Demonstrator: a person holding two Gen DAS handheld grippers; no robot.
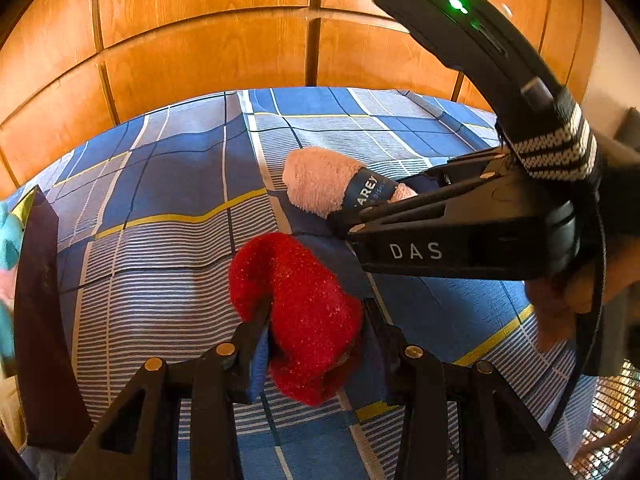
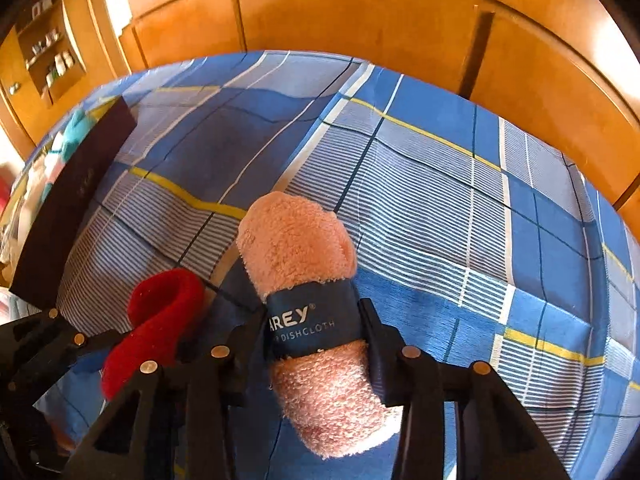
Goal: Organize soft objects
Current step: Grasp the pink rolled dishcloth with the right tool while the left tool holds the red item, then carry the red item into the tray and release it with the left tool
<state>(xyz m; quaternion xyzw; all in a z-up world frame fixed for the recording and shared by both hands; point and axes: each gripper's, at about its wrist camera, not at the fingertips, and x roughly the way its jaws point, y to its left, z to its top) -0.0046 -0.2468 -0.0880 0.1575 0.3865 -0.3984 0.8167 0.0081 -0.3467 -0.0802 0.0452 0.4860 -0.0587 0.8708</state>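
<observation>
Here, on the bed:
Left gripper: it is clamping a red fuzzy sock, both pads pressing into the bunched fabric, low over the bedspread.
Right gripper: its jaws are sitting tight on the dark paper band of a rolled pink dishcloth, which is lying on the bedspread toward its near edge, just beside the sock.
Task things: the sock and the dishcloth are resting close together, apart from each other by a strip of blue plaid.
Surroundings: a dark box is standing toward the left edge of the bed, with turquoise and pink soft things poking out behind it; wooden wardrobe panels are rising behind the far edge.
In the way: from the left wrist view the right gripper's body is crossing over the dishcloth's near end.
Hard to make out: the band's lettering is being cut off by a finger; the soft things behind the box are too blurred to name; a hand is showing only partly at the right.
</observation>
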